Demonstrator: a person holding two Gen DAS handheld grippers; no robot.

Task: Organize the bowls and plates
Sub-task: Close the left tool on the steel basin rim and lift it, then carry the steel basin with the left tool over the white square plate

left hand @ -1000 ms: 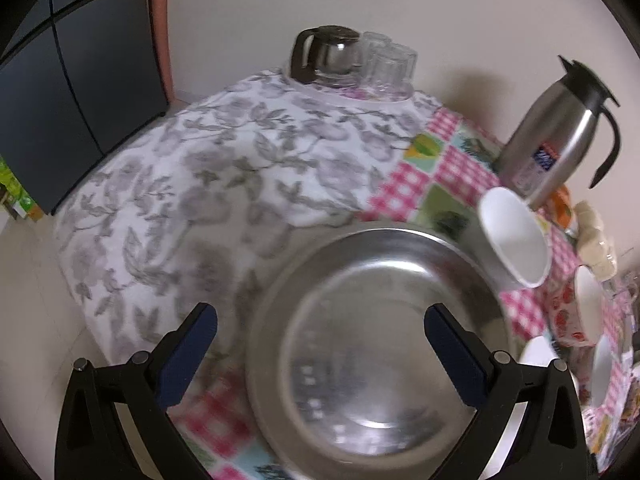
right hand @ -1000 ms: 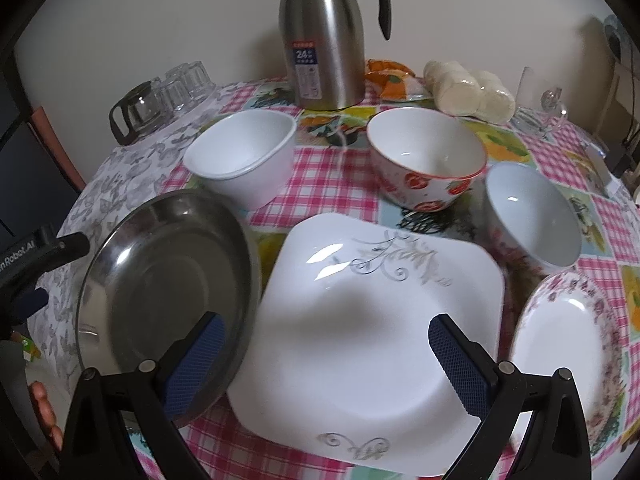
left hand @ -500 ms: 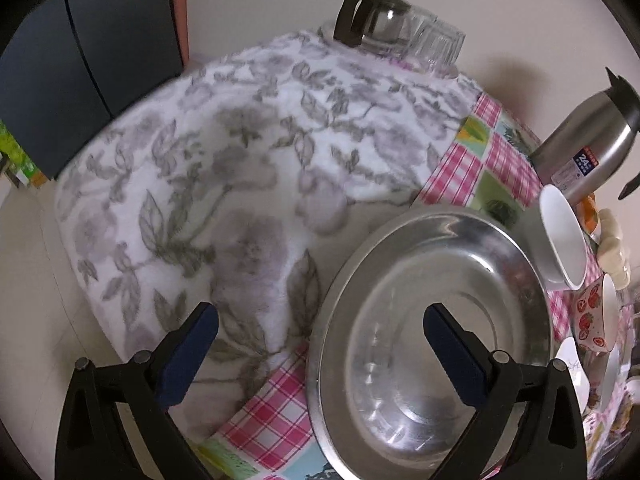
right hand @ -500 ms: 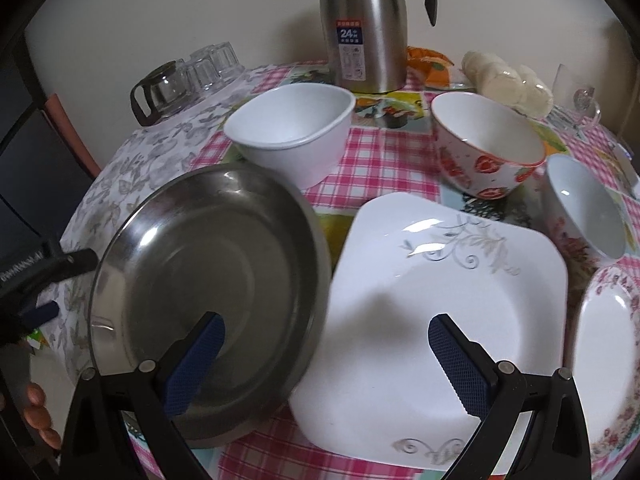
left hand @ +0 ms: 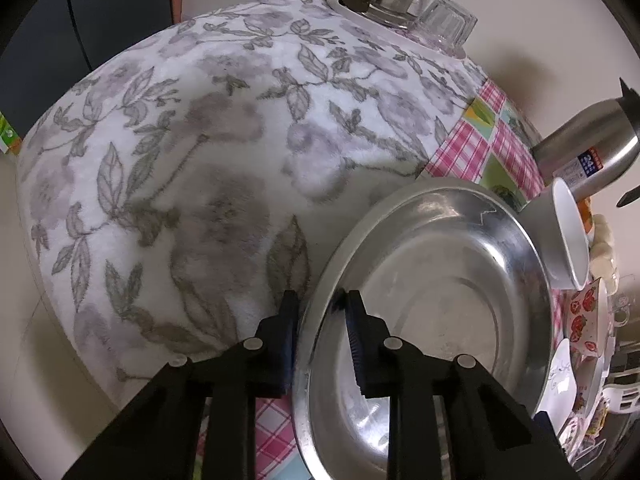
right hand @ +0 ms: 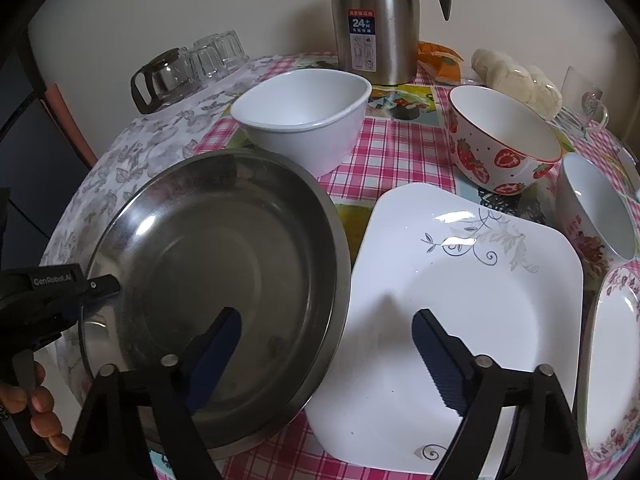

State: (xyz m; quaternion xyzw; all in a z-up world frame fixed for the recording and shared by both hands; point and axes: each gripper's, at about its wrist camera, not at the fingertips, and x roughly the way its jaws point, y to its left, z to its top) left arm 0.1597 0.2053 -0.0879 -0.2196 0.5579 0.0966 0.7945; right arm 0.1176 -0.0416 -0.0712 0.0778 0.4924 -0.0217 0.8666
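The left gripper point(left hand: 318, 300) has just closed its fingers on the steel plate point(left hand: 440, 300)'s rim at 9 o'clock. The right gripper point(right hand: 326, 332), fingers apart but narrowing, straddles the steel rim and square white plate point(right hand: 460, 280). Only the right view shows the strawberry bowl point(right hand: 504, 140) whole at 1 o'clock.

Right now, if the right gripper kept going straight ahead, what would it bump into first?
Probably the square white plate. The right gripper is open, pointing down over where that plate meets the steel plate, whose raised rim could catch one finger first.
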